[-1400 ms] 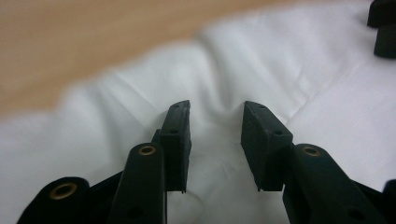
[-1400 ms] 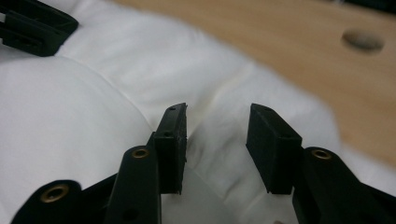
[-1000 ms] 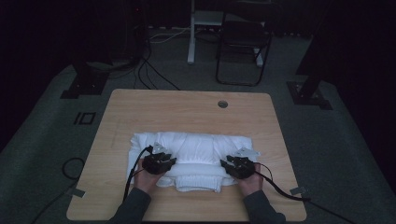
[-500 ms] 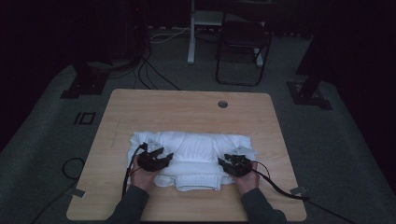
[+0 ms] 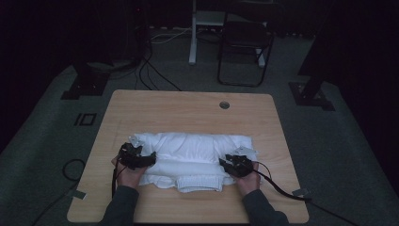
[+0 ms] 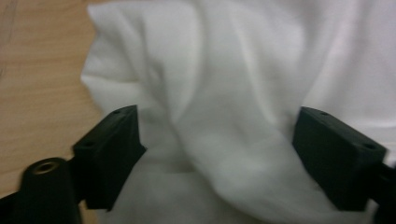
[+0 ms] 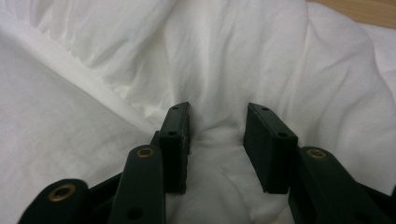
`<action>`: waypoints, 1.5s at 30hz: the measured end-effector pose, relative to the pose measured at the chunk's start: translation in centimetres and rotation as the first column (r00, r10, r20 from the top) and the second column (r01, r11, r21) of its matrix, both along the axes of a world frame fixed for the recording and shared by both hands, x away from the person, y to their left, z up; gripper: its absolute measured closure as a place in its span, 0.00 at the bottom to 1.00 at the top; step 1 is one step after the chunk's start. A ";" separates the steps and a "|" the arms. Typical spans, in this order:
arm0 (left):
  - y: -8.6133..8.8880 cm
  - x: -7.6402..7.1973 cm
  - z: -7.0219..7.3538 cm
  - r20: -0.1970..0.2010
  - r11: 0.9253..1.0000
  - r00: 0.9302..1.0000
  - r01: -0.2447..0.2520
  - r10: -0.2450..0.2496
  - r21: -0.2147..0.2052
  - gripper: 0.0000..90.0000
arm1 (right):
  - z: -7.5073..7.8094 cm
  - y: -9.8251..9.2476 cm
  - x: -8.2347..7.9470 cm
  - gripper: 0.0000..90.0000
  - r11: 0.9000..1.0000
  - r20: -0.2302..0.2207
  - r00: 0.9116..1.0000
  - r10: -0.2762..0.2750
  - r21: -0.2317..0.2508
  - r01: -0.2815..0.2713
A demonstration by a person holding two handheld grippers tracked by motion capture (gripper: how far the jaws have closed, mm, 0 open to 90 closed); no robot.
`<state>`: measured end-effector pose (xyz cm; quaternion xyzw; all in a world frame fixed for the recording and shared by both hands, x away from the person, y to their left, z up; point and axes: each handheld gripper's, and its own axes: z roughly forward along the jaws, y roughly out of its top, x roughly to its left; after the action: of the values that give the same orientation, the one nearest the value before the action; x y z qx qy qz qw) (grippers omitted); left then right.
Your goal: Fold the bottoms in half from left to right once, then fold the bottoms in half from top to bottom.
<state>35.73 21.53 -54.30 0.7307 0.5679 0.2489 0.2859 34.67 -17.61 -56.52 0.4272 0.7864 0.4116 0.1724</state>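
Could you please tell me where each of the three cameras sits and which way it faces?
High view: above the person's side, facing forward and down on the table; forearms and both claws show.
Left gripper view: on the left claw, looking along wide-apart jaws over the white garment.
Right gripper view: on the right claw, jaws pinching a fold.
All three share the garment.

This looks like a lab or recording studio rather than a home: a plain wooden table (image 5: 188, 113) with a cable hole (image 5: 224, 105) stands alone on grey carpet (image 5: 329, 155), ringed by darkness. Black stand bases (image 5: 84, 84) sit at the far left and far right, cables (image 5: 150, 70) trail across the floor, and what seems to be a folding chair (image 5: 244, 52) waits beyond the table.
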 end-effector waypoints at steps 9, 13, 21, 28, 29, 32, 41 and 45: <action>0.6 0.7 -1.2 -0.076 0.999 0.996 -0.042 0.040 -0.034 0.02 | -0.1 0.1 -0.1 0.66 1.000 0.010 1.000 -0.002 -0.004 0.002; 0.7 0.7 -1.2 -0.072 0.999 0.997 -0.041 0.039 -0.030 0.02 | -0.1 0.1 -0.1 0.66 1.000 0.009 1.000 0.000 -0.003 0.000; 1.6 -0.4 -0.5 -0.044 0.995 0.995 -0.096 0.094 -0.032 0.02 | -0.1 0.1 -0.1 0.66 1.000 0.010 1.000 -0.002 -0.001 0.002; 2.5 -0.2 -1.1 -0.093 0.989 0.988 -0.128 0.121 -0.076 0.00 | -0.1 0.1 -0.2 0.66 1.000 0.014 1.000 0.001 -0.001 -0.001; 2.5 -0.2 -1.1 -0.094 0.989 0.988 -0.127 0.120 -0.074 0.00 | -0.1 0.1 -0.2 0.66 1.000 0.016 1.000 -0.001 0.000 0.001; 2.6 -0.2 -1.0 -0.096 0.988 0.988 -0.129 0.121 -0.079 0.00 | -0.1 0.1 -0.2 0.66 1.000 0.016 1.000 -0.001 0.000 0.001; 3.4 -0.4 -0.9 -0.105 0.982 0.988 -0.127 0.113 -0.142 0.00 | -0.2 -0.1 -0.2 0.66 1.000 0.014 1.000 0.001 0.015 -0.001; 3.4 -0.6 -0.9 -0.095 0.979 0.990 -0.116 0.101 -0.169 0.00 | -0.2 -0.1 -0.2 0.66 1.000 0.014 1.000 0.001 0.017 -0.001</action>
<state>35.09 24.93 -55.22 0.6807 0.6383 0.1819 0.3101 34.44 -17.69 -56.76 0.4253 0.7819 0.4213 0.1741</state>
